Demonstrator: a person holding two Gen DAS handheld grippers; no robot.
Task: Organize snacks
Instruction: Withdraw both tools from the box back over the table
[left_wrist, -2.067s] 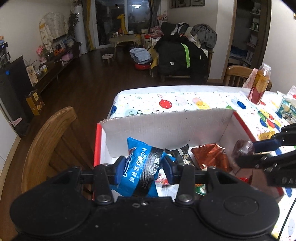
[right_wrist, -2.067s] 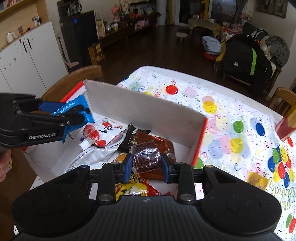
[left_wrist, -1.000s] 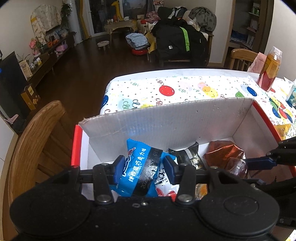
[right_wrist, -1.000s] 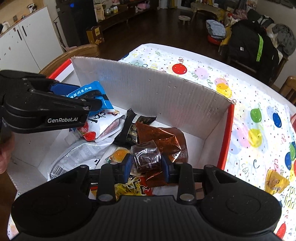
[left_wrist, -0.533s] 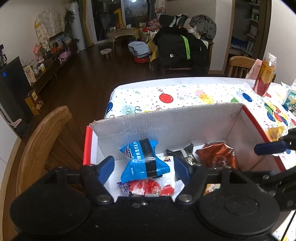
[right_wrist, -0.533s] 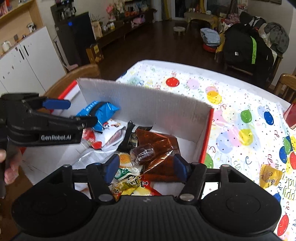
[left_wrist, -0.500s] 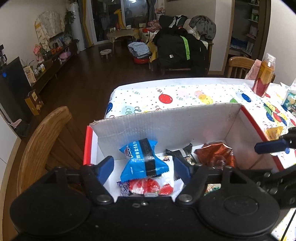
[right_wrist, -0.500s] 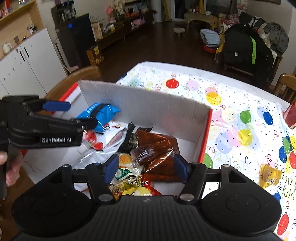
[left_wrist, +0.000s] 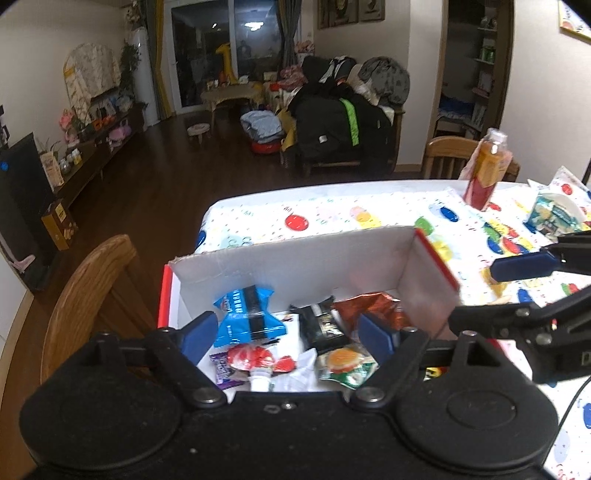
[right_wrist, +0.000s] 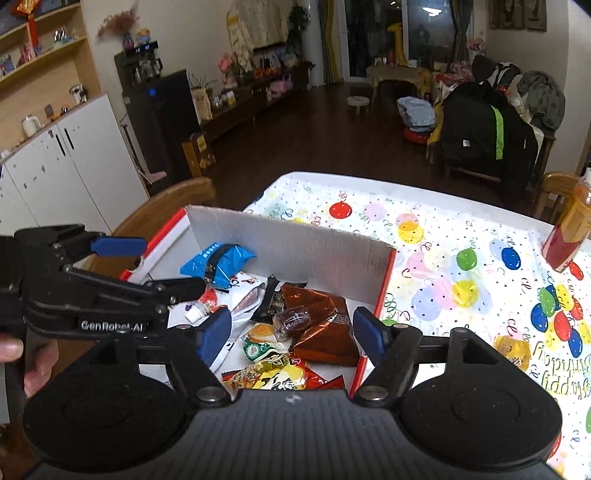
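Both tools spread and empty above the snack box — most of the sorting looks done.

Left tool and right tool hover over the white corrugated cardboard box at the table's near-left corner, nothing between their blue pads. Inside lie a crinkly blue packet by the far wall, a glossy copper foil bag with a small clear-wrapped dark sweet on it, and soft pouches. Left, I judge: a yellow packet on the balloon-print cloth, a teal packet toward the right edge — the bottle perhaps.
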